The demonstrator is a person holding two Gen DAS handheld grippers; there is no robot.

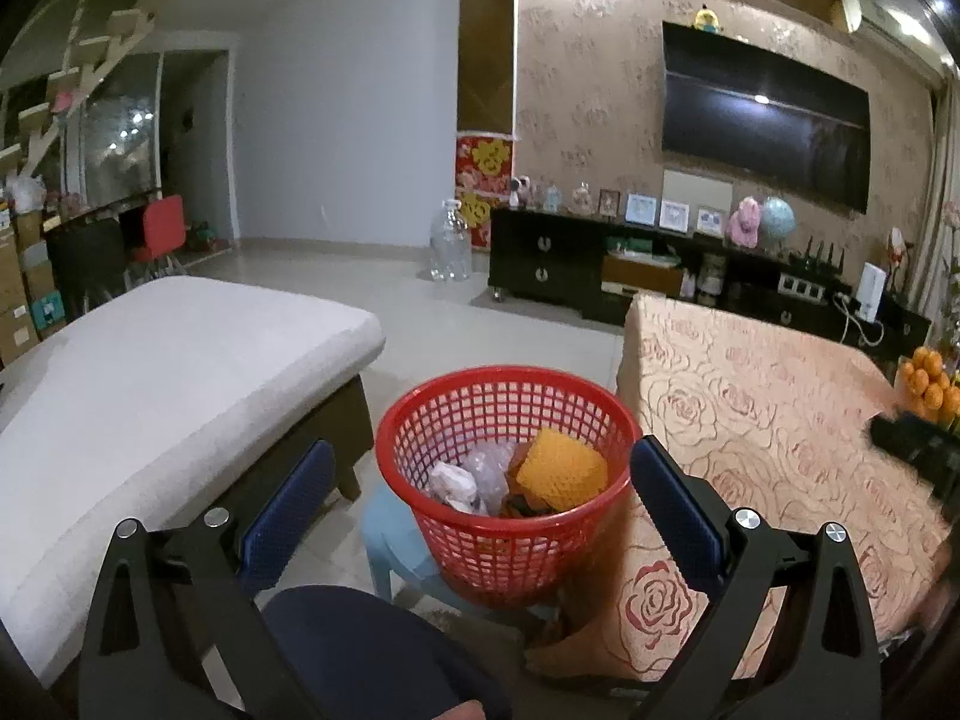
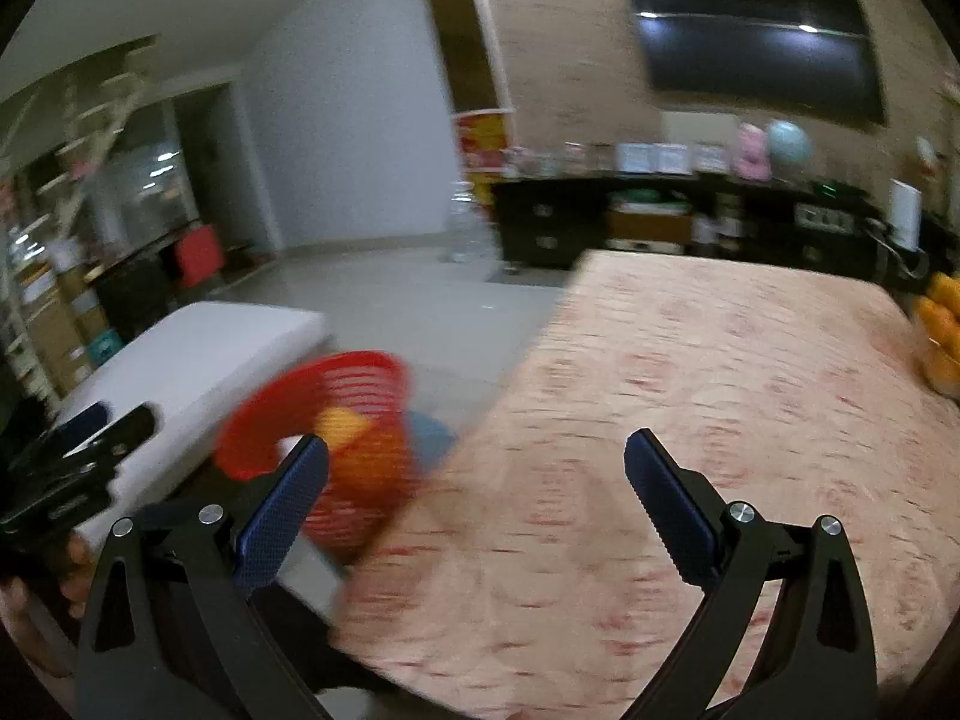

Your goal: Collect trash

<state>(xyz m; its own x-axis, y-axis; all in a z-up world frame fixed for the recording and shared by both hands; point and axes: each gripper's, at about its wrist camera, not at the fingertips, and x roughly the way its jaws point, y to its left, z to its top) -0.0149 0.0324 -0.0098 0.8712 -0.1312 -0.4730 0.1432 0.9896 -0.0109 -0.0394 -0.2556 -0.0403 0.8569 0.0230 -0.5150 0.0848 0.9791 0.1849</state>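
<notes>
A red mesh basket (image 1: 510, 546) stands on a light blue stool (image 1: 399, 546) between a white bench and the table. Inside it lie an orange netted piece (image 1: 561, 465), clear crumpled plastic (image 1: 492, 462) and a white crumpled wad (image 1: 453, 480). My left gripper (image 1: 480, 504) hangs open just above and in front of the basket, nothing between its blue pads. In the blurred right wrist view my right gripper (image 2: 477, 504) is open and empty over the table's rose-patterned cloth (image 2: 690, 396), with the red basket (image 2: 336, 444) to its left. The left gripper (image 2: 78, 456) shows at that view's left edge.
A white cushioned bench (image 1: 162, 384) lies left of the basket. The rose-cloth table (image 1: 768, 420) is on the right, with oranges (image 1: 930, 387) and a black object (image 1: 918, 444) at its far right edge. A dark TV cabinet (image 1: 660, 270) and water bottle (image 1: 450, 246) stand beyond. The person's knee (image 1: 360, 648) is below.
</notes>
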